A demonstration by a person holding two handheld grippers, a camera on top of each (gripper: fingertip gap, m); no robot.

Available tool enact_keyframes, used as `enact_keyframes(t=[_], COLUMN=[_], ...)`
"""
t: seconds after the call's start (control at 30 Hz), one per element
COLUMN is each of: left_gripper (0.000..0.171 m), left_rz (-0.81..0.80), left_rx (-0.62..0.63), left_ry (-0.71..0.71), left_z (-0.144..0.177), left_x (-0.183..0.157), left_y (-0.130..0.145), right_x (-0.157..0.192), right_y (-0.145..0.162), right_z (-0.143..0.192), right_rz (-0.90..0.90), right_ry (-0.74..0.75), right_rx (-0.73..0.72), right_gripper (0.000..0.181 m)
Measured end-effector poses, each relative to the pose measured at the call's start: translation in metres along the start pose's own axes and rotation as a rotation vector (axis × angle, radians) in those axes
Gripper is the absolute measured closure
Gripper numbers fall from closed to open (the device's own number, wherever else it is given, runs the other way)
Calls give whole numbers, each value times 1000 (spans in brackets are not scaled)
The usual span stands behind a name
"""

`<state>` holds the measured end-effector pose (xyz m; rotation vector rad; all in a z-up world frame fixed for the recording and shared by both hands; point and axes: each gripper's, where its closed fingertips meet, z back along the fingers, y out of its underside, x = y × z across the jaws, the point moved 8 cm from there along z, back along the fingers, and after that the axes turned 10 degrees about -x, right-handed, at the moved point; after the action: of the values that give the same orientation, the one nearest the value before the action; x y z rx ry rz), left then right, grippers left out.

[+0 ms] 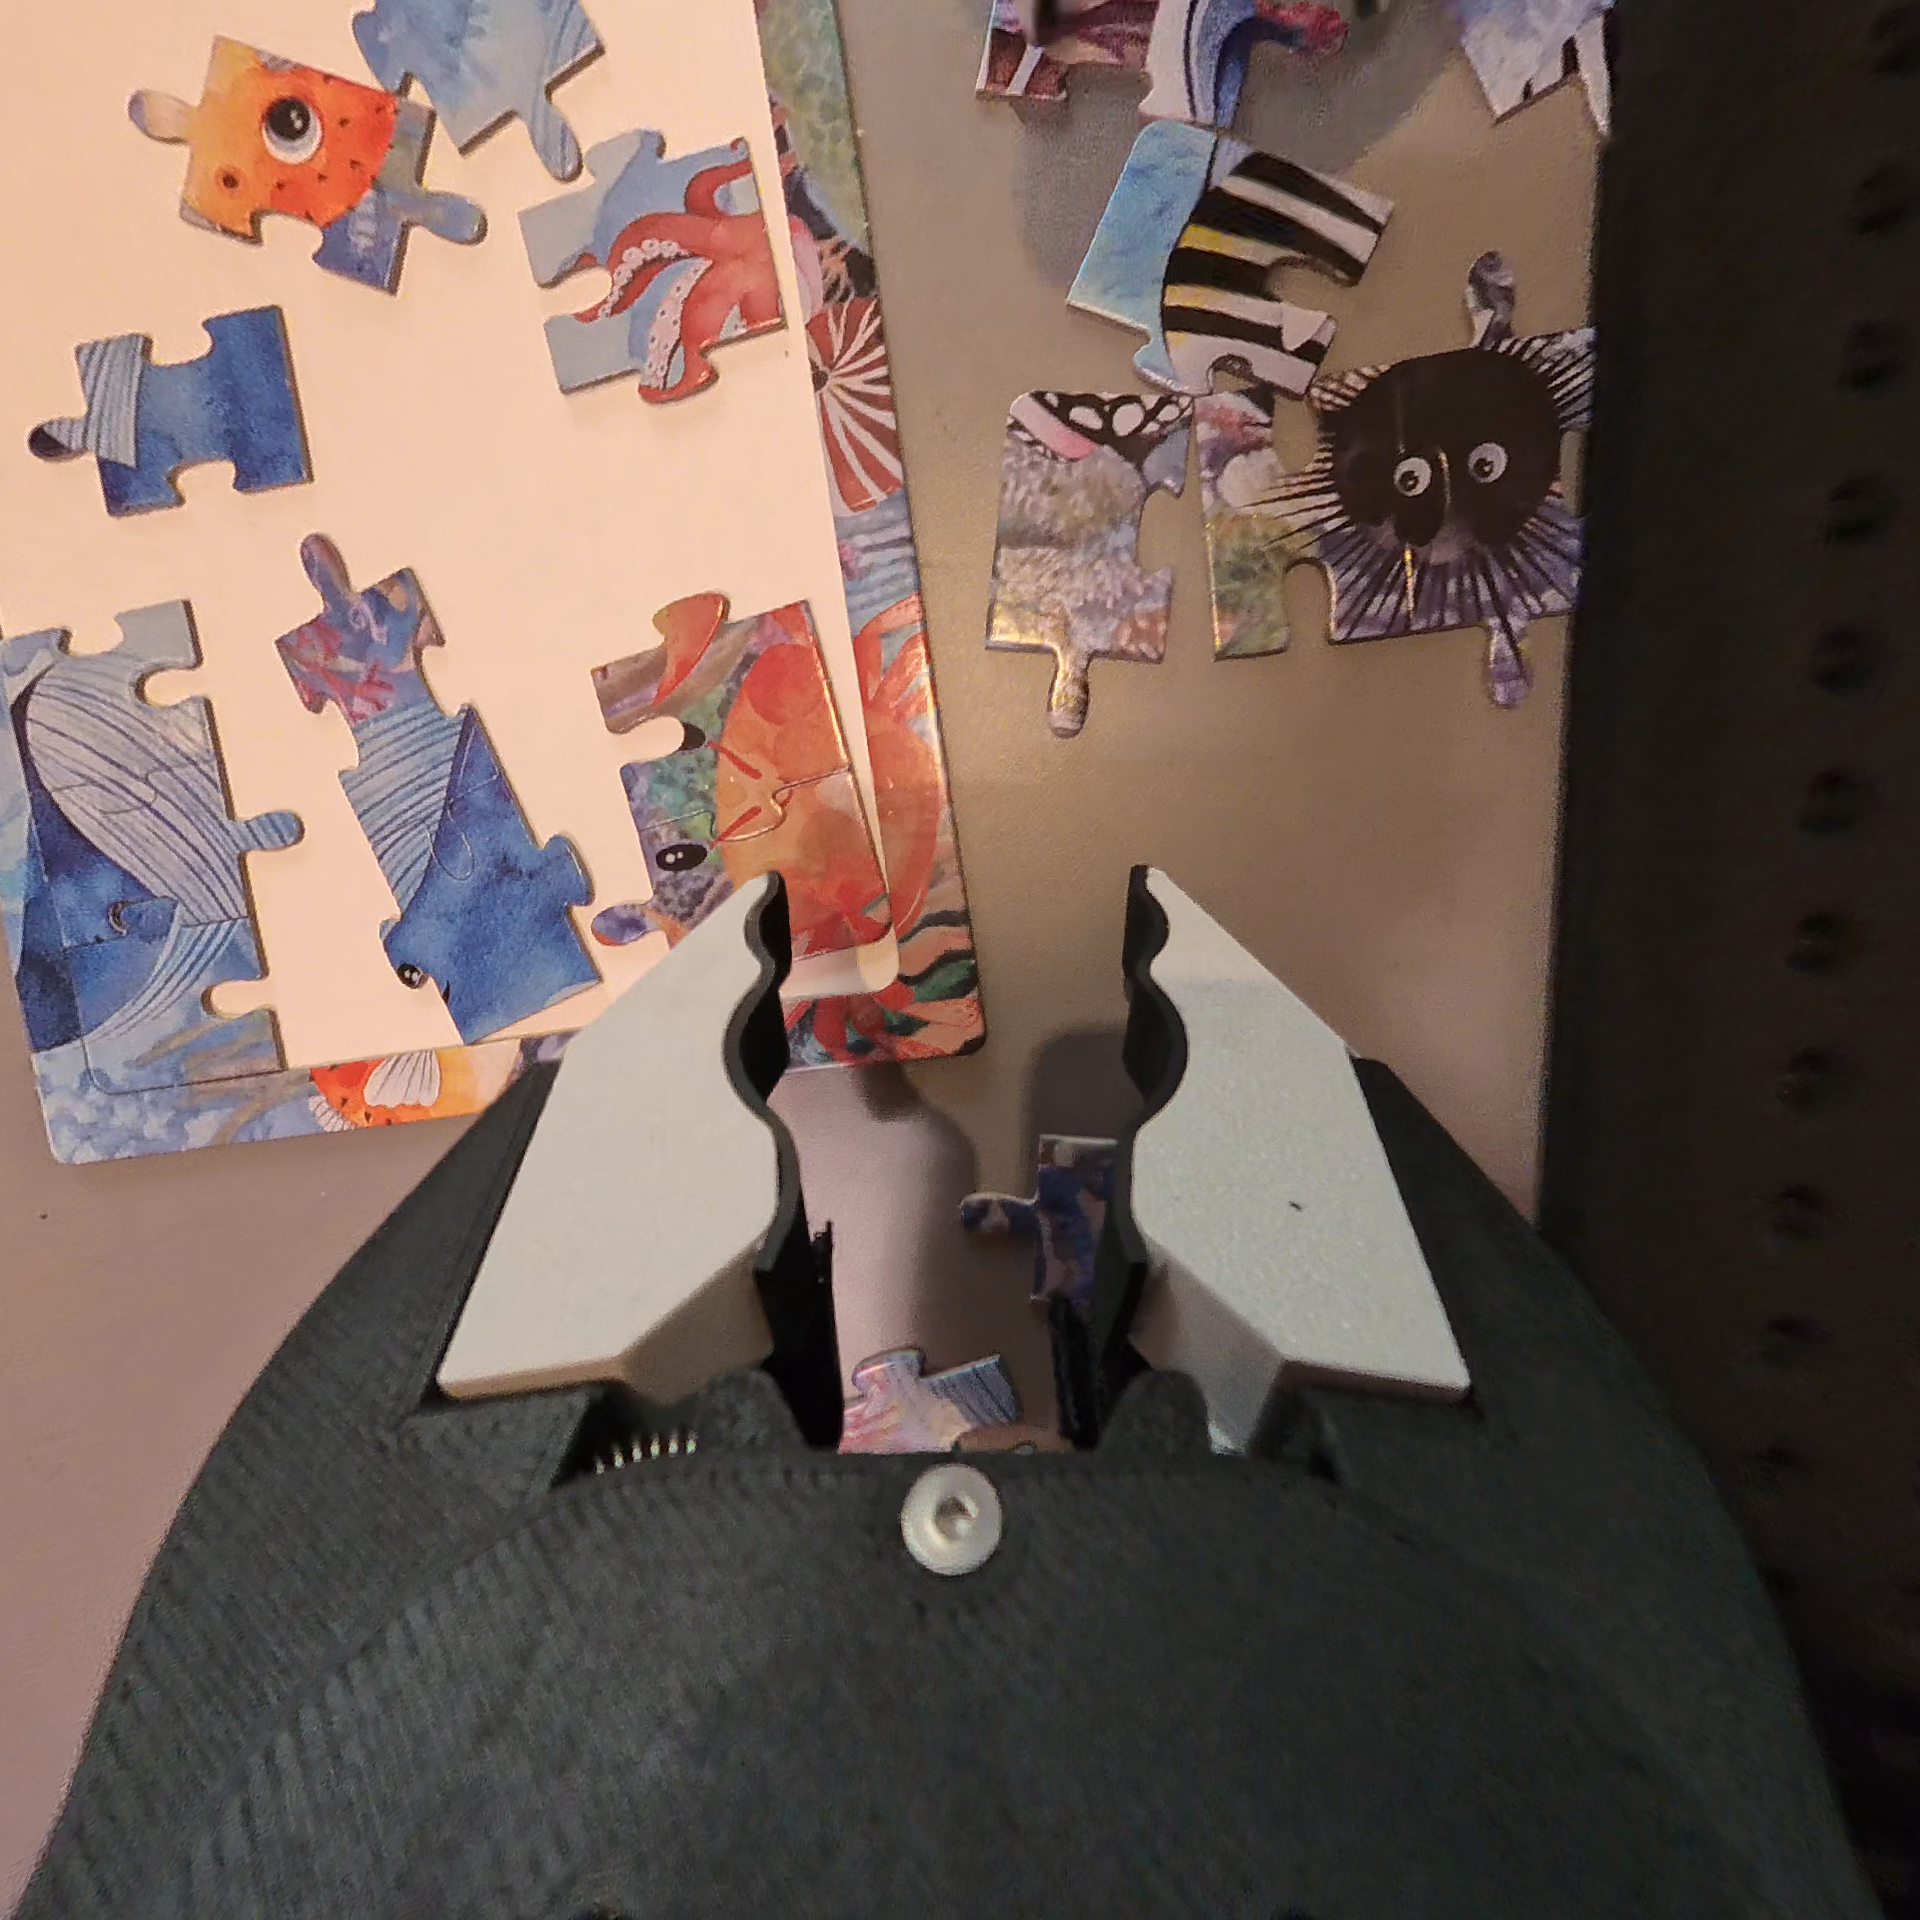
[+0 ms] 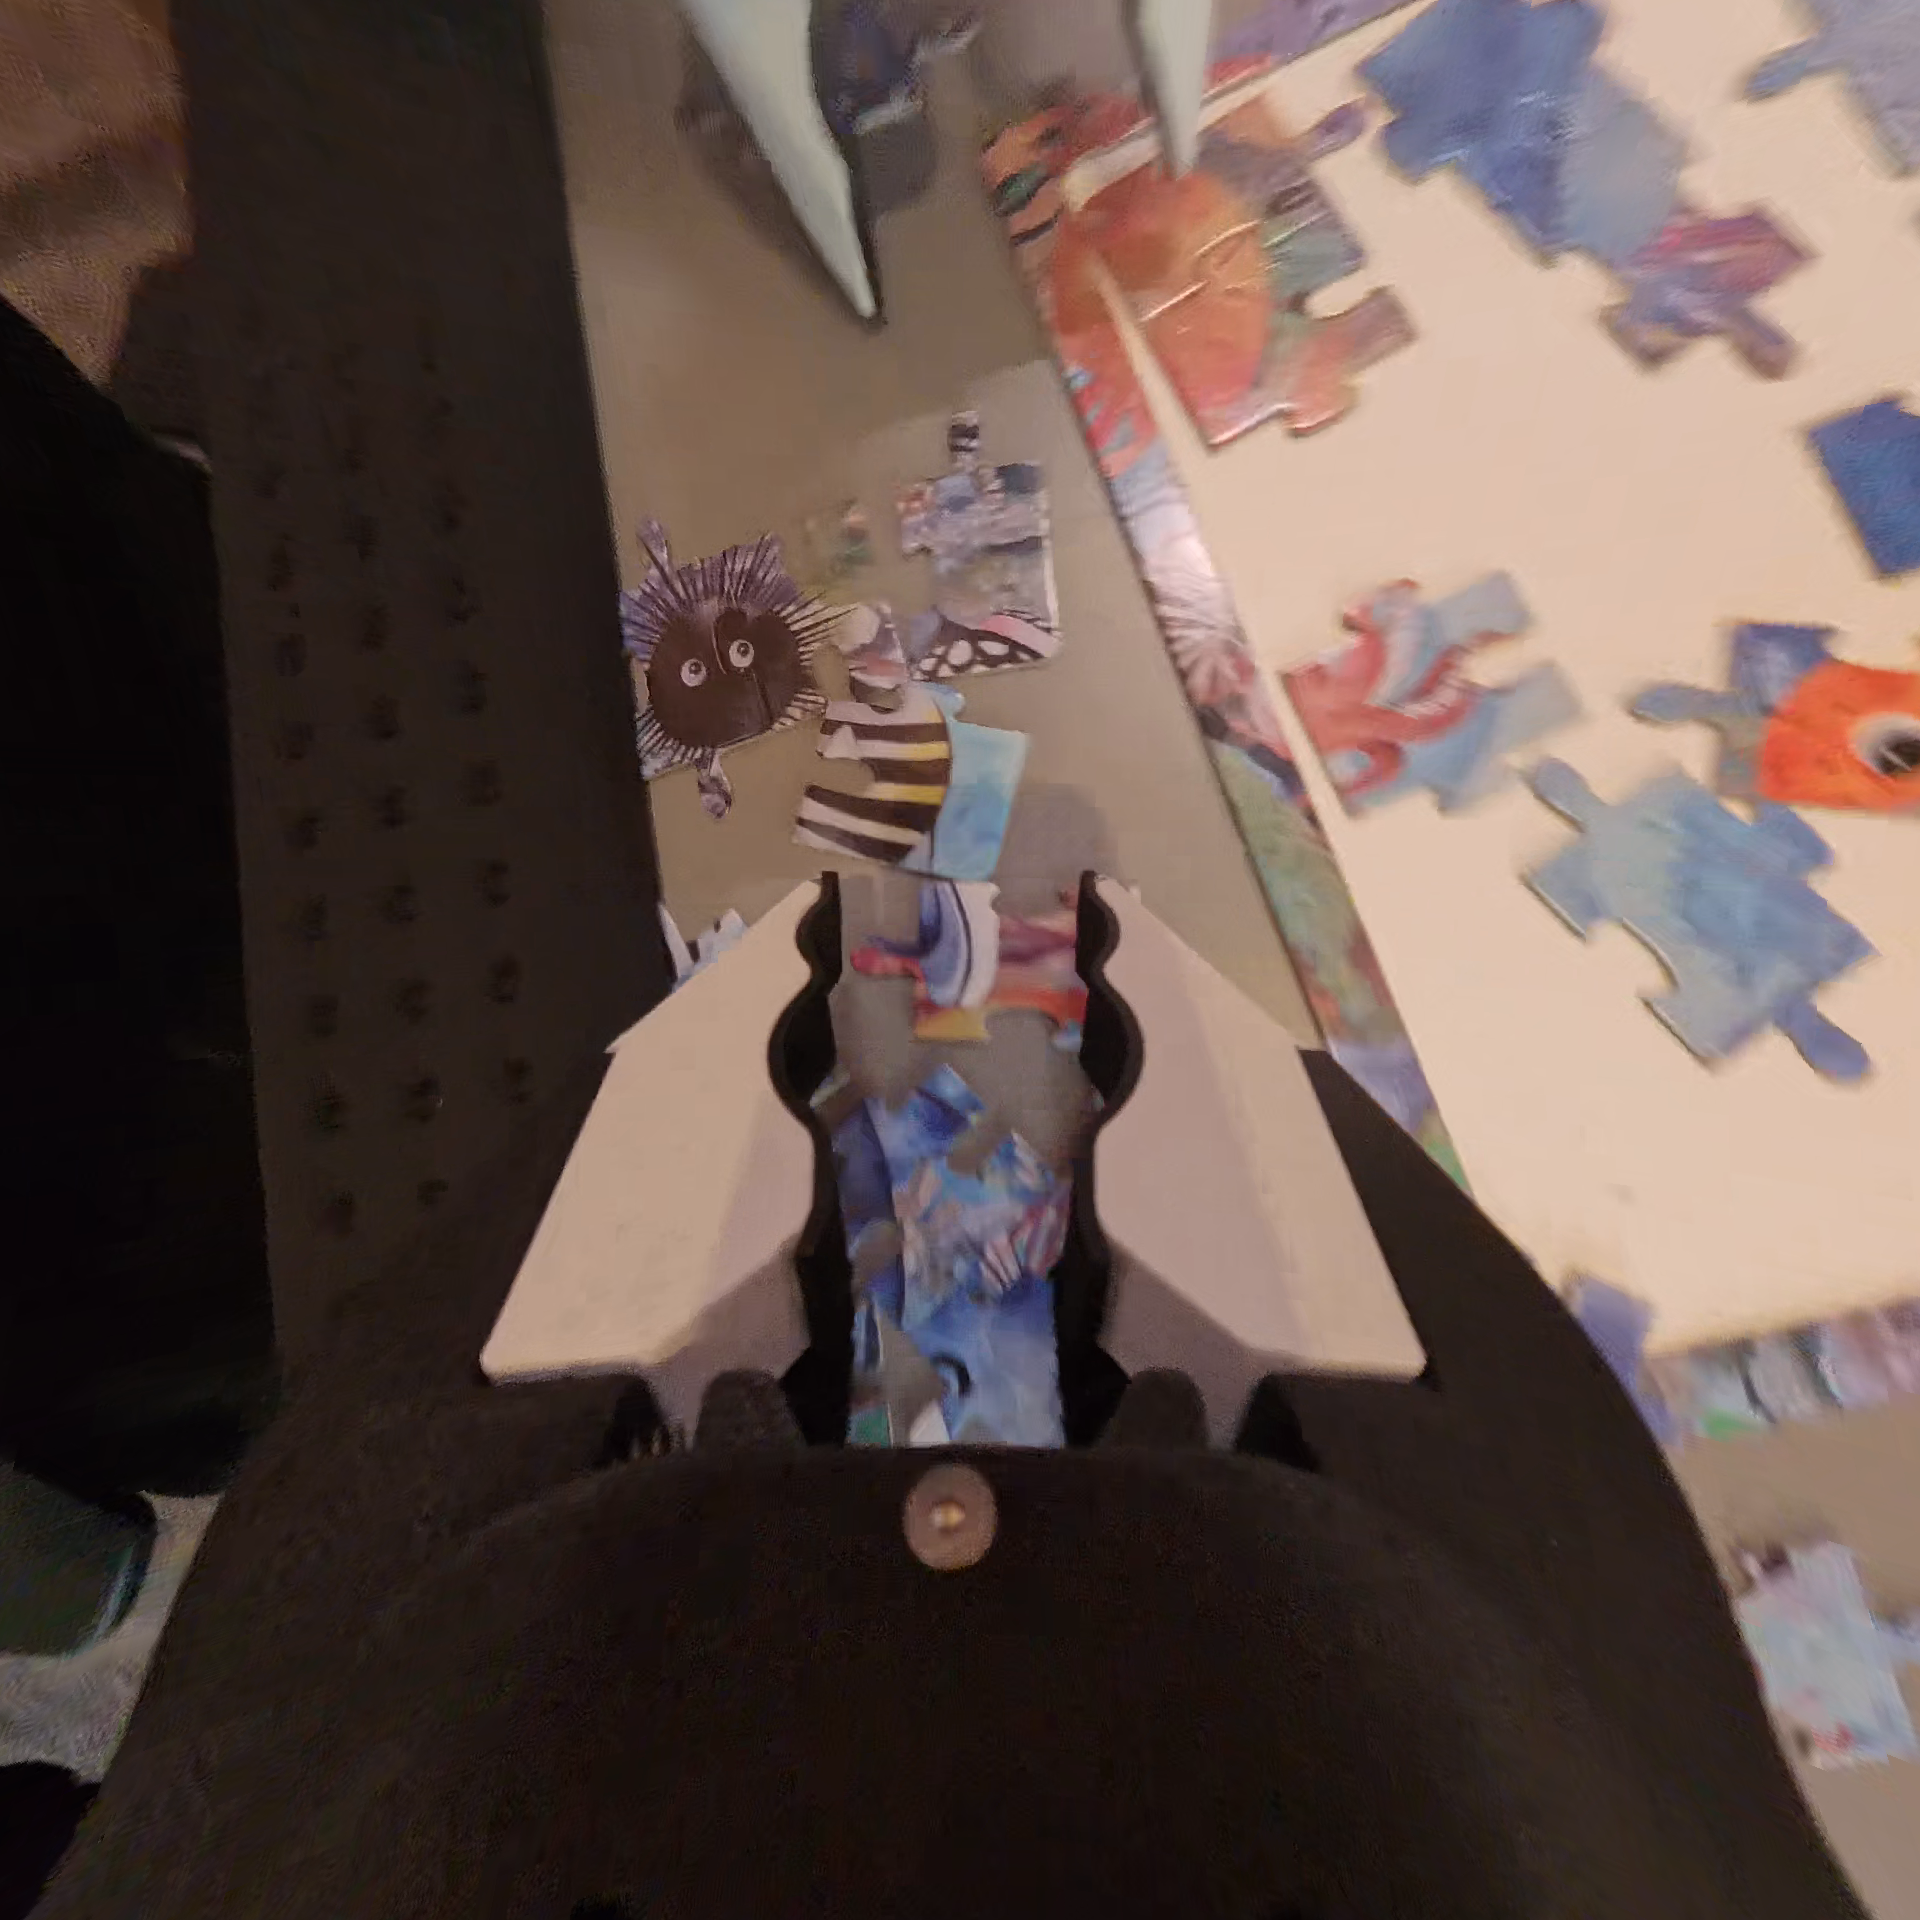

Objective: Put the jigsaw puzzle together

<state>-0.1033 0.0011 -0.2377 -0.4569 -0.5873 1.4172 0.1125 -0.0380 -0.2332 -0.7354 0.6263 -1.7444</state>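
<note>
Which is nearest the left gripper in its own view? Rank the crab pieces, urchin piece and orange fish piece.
1. Crab pieces: in the tray, just beyond the left gripper's fingers.
2. Urchin piece: on the table, ahead right.
3. Orange fish piece: tray's far left.

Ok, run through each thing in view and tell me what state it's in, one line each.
Left claw: open, empty, over bare table beside the tray.
Right claw: open, empty, above loose pieces.
Puzzle tray: mostly unfilled, pieces scattered inside.
Crab pieces: joined, seated at tray's edge.
Whale pieces: joined, at tray's other edge.
Octopus piece: loose in tray, tilted.
Urchin pieces: outside tray, flat on table.
Striped fish pieces: outside tray, unplaced.
</note>
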Motion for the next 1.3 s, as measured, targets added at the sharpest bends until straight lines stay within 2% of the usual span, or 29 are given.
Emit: enact_keyframes(t=[0.07, 0.1, 0.3, 0.43, 0.67, 0.8, 0.93, 1.07, 1.3], left_gripper=[108, 108, 108, 108, 109, 109, 109, 110, 125], left_rz=[5, 2, -6, -17, -25, -23, 15, 107, 321], left_rx=[6, 6, -10, 3, -1, -28, -121, -247, -446], left_ry=[-14, -21, -30, -43, -39, -32, 6, 68, 243], left_z=[2, 2, 5, 5, 4, 2, 0, -8, -20], left_x=[1, 1, 0, -2, -5, -7, -13, -17, -15], left_y=[3, 3, 1, 2, 0, -5, -23, -44, -61], right_x=[6, 7, 14, 25, 41, 48, 51, 52, 58], right_y=[-2, -5, -10, -10, -2, -2, -3, -9, -29], right_z=[-20, -25, -30, -34, -34, -33, -33, -30, -13], right_rz=[25, 21, 6, 39, -52, 30, 114, 181, 343], right_ry=[-5, -3, 52, 184, 325, 412, 504, 582, 739], right_rx=[54, 35, 89, 130, 32, 17, 6, -69, -219], right_gripper=[135, 137, 135, 135, 138, 138, 138, 138, 138])
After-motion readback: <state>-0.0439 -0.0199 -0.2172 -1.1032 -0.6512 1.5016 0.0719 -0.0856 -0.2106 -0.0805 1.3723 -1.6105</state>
